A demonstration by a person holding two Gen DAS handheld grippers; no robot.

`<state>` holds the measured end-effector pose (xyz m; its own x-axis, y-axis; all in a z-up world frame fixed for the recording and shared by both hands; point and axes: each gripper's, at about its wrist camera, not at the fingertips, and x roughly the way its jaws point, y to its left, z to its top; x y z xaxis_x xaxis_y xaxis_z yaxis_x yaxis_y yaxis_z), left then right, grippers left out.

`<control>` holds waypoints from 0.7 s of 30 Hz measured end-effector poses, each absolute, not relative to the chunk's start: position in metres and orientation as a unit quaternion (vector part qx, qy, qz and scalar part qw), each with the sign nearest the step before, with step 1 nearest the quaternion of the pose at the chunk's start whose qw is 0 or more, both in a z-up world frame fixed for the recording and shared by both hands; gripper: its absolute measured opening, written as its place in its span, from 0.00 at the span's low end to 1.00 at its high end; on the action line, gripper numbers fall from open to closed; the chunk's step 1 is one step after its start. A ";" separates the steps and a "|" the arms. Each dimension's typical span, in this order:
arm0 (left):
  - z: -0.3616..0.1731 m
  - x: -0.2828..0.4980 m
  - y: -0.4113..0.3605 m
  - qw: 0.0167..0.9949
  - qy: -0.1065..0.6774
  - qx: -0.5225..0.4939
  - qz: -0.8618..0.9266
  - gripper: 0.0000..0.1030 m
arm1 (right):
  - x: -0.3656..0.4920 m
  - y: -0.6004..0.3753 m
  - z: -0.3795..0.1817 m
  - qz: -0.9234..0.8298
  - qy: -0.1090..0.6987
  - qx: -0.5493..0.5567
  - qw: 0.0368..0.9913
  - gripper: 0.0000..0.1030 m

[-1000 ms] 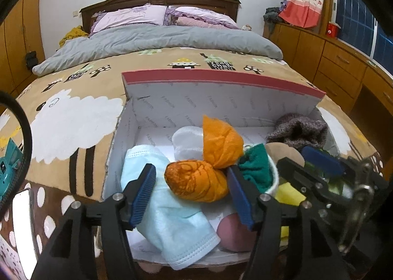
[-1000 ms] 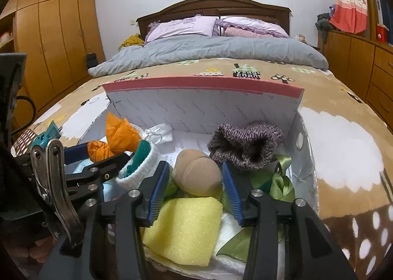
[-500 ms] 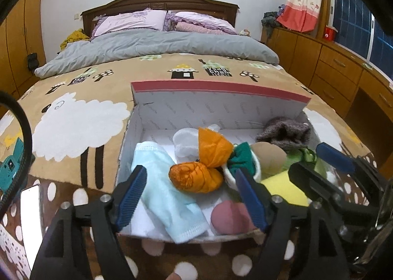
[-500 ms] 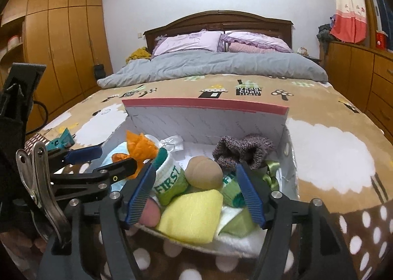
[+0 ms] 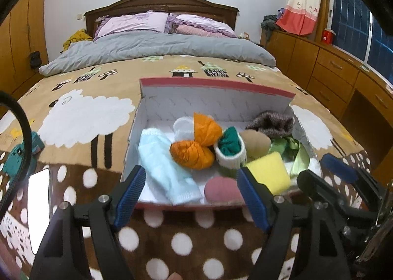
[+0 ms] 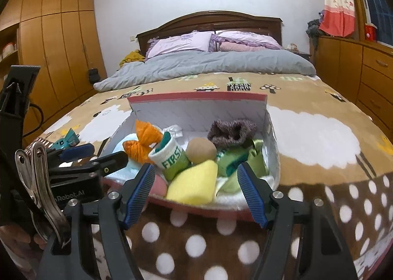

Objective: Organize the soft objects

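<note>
An open white box with a red rim (image 5: 216,84) (image 6: 196,96) sits on the bed and holds soft things: a light blue cloth (image 5: 164,167), orange cloth bundles (image 5: 194,152) (image 6: 143,138), a white and green sock roll (image 5: 231,152) (image 6: 172,159), a yellow sponge (image 5: 270,171) (image 6: 194,183), a tan ball (image 6: 201,149), a brown knit piece (image 5: 271,124) (image 6: 232,131), a pink pad (image 5: 222,190) and green ribbon (image 5: 289,149). My left gripper (image 5: 191,196) is open and empty, above the blanket just in front of the box. My right gripper (image 6: 195,194) is open and empty, likewise in front of the box.
The box lies on a brown blanket with white dots and sheep (image 5: 81,117). A grey duvet (image 5: 157,49) and pillows lie at the bed's head. A teal object (image 5: 14,157) and a phone (image 5: 38,208) lie at left. Wooden drawers (image 5: 339,76) run along the right, wardrobes (image 6: 56,51) along the left.
Both grippers have pulled back out of the box and risen, opening wider. The orange bundle and the tan ball that lay between their fingers stay in the box.
</note>
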<state>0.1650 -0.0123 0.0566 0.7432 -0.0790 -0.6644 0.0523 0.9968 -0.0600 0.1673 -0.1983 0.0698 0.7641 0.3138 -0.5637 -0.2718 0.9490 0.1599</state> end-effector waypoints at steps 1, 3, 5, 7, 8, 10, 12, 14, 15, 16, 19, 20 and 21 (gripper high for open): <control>0.055 0.162 -0.013 0.933 0.359 -0.017 -0.034 0.78 | 0.165 -0.200 0.069 0.155 0.308 0.037 0.938 0.69; 0.051 0.156 -0.013 0.930 0.366 -0.019 -0.032 0.78 | 0.160 -0.201 0.066 0.150 0.316 0.040 0.936 0.69; 0.047 0.153 -0.013 0.926 0.374 -0.027 -0.039 0.78 | 0.154 -0.203 0.061 0.143 0.326 0.040 0.934 0.69; 0.042 0.149 -0.014 0.923 0.381 -0.027 -0.043 0.78 | 0.151 -0.203 0.056 0.138 0.335 0.037 0.931 0.69; 0.040 0.148 -0.015 0.922 0.383 -0.025 -0.042 0.78 | 0.148 -0.203 0.054 0.135 0.338 0.036 0.931 0.69; 0.035 0.144 -0.017 0.922 0.385 -0.018 -0.038 0.78 | 0.143 -0.204 0.050 0.129 0.341 0.038 0.930 0.69; 0.029 0.140 -0.019 0.921 0.387 -0.013 -0.034 0.78 | 0.139 -0.205 0.046 0.125 0.344 0.042 0.930 0.69; 0.023 0.138 -0.021 0.919 0.392 -0.012 -0.035 0.78 | 0.136 -0.205 0.042 0.121 0.347 0.048 0.929 0.69; 0.021 0.138 -0.022 0.917 0.397 -0.013 -0.036 0.78 | 0.135 -0.205 0.040 0.121 0.348 0.050 0.928 0.69; 0.017 0.139 -0.022 0.915 0.401 -0.013 -0.039 0.78 | 0.135 -0.205 0.038 0.122 0.350 0.052 0.927 0.69; 0.009 0.140 -0.024 0.911 0.409 -0.011 -0.038 0.78 | 0.136 -0.205 0.030 0.118 0.358 0.055 0.925 0.69; 0.007 0.141 -0.024 0.911 0.410 -0.009 -0.038 0.78 | 0.136 -0.205 0.028 0.116 0.360 0.055 0.924 0.69; 0.005 0.141 -0.024 0.911 0.410 -0.006 -0.035 0.78 | 0.137 -0.205 0.025 0.113 0.361 0.055 0.924 0.69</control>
